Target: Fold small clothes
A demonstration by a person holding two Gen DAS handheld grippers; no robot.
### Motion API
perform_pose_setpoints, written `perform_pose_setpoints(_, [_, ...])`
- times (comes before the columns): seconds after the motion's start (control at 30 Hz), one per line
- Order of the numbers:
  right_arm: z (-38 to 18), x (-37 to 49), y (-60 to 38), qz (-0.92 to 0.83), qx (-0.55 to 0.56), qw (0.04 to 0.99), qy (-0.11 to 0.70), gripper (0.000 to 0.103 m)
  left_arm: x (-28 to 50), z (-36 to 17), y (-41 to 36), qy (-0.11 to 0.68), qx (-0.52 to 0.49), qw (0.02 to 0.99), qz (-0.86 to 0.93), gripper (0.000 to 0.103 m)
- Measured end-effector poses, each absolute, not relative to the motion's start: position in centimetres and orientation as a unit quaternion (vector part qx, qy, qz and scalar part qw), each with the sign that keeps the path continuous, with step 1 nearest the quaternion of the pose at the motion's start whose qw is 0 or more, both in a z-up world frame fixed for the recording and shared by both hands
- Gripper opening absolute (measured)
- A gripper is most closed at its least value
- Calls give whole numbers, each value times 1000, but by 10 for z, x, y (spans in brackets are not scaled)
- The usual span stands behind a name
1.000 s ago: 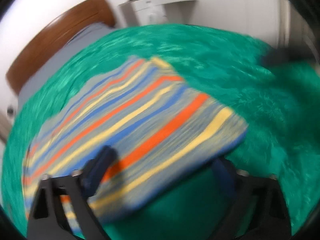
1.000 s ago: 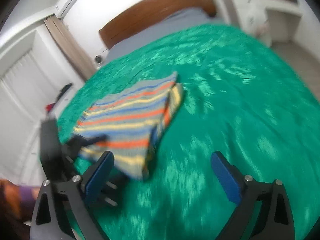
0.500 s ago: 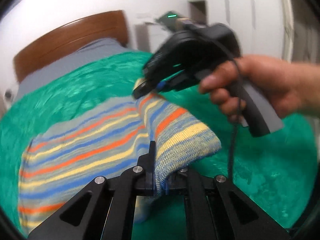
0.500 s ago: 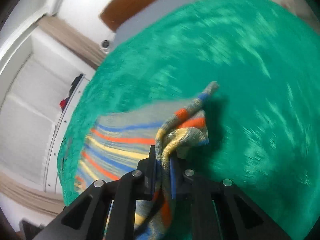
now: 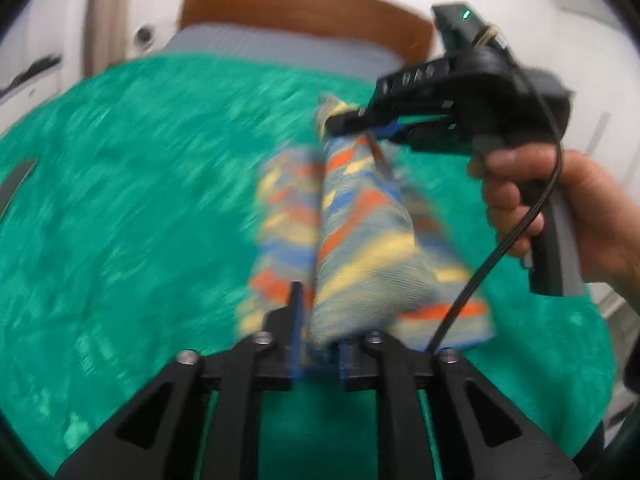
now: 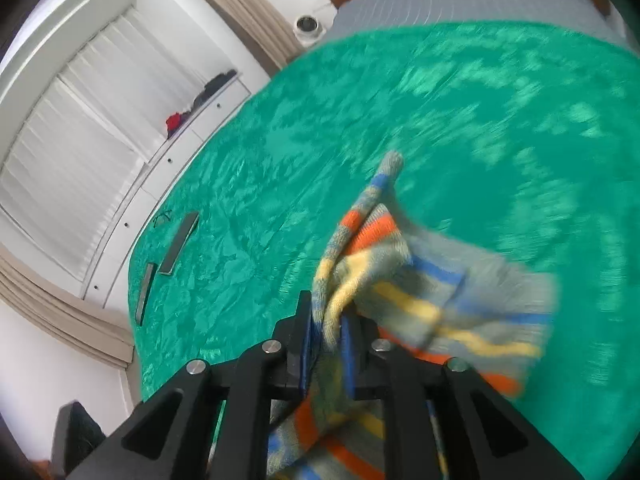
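At the left edge of the green bedspread (image 6: 280,160), in the right wrist view, lie two flat dark bars (image 6: 180,242), well apart from the work and out of the fold's way. Nearer the middle of the bedspread, low in the left wrist view: the left gripper (image 5: 318,320), clenched on the near end of the striped garment (image 5: 360,240). Jaws just eased open a little, yet with cloth bunched between the pads and seemingly still pinched. Probably grips at the very edge so that the rest hangs free and can be laid over itself. Above the middle of the bedspread, runs as a taut ridge from one tong to the other, held up off the pile, with lower layers drooping toward it; too blurred to tell whether those layers touch the bedspread. Toward the headboard side of the bedspread and further right: the right gripper (image 5: 360,126), clamped on the far end of the same edge, jaws likewise just opened a touch with folds of knit wedged between them. Judged a two-point hold, meant to keep the edge straight while carrying it across for the fold. Off the right side of the bedspread, a hand (image 5: 560,208) wrapped around the grey handle, squeezing the trigger.
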State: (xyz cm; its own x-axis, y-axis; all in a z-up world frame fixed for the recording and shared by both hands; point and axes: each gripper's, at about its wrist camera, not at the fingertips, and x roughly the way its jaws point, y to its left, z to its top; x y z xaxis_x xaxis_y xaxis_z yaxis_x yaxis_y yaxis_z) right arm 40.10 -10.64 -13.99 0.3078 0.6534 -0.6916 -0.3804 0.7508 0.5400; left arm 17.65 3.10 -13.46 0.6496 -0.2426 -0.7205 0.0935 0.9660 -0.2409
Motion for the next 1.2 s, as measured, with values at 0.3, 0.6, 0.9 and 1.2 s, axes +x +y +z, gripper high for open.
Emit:
perform_pose_setpoints(0.3, [-134, 360, -124, 314, 161, 807, 473, 38, 157, -140, 74, 400, -132, 903, -85, 79])
perform_pose_setpoints(0.6, [-181, 242, -140, 313, 16, 806, 503, 36, 161, -156, 80, 444, -111, 887, -57, 81])
perform_pose_setpoints(0.9, [-134, 131, -179, 201, 32, 899, 387, 79, 112, -155, 110, 439, -105, 892, -5, 98])
perform_pose_setpoints(1.2, [-166, 66, -194, 108, 51, 909, 399, 80, 97, -182, 89, 456, -37, 889, 14, 101])
